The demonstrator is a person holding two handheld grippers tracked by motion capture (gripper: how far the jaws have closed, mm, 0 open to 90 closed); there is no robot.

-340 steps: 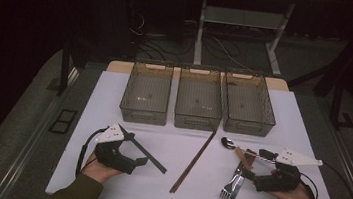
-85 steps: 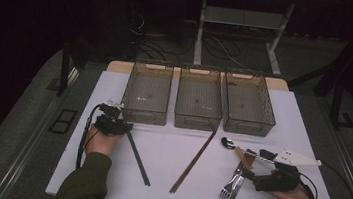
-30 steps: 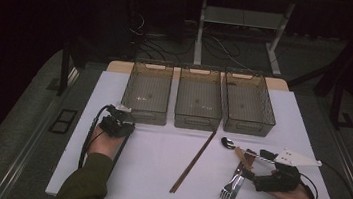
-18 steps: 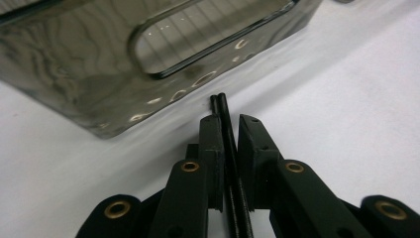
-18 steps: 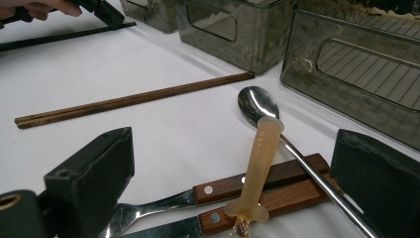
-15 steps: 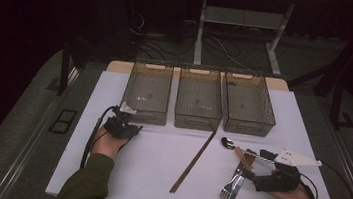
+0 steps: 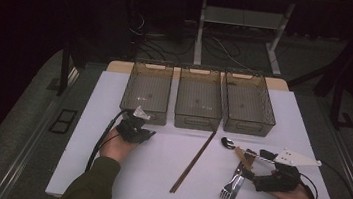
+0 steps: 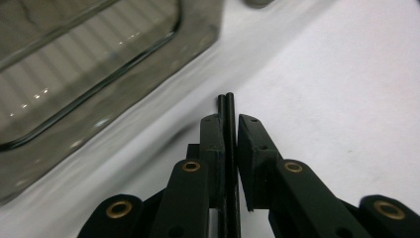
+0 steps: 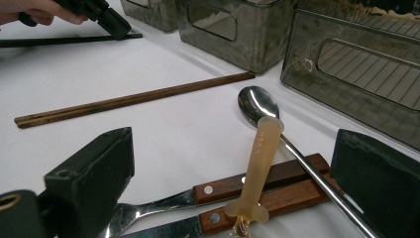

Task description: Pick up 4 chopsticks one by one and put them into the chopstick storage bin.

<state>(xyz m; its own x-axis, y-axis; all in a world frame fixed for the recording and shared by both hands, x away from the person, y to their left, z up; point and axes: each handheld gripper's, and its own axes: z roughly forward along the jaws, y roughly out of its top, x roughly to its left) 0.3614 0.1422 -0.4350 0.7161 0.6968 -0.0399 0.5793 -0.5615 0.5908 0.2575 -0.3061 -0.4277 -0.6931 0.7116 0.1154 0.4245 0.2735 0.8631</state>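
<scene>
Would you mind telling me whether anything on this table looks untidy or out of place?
Mostly tidy. The cutlery by the right tongs is piled up: a spoon lies across two wooden-handled pieces, with a pale plastic stick resting on top. The three bins stand in a straight row.

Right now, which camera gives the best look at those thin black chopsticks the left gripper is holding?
The left gripper view: the black chopsticks run straight up between the left gripper jaws, pinched close. The right gripper view shows them far off, lying along the table from that gripper. In the high view the hand and gripper cover them, so they can't be made out.
</scene>
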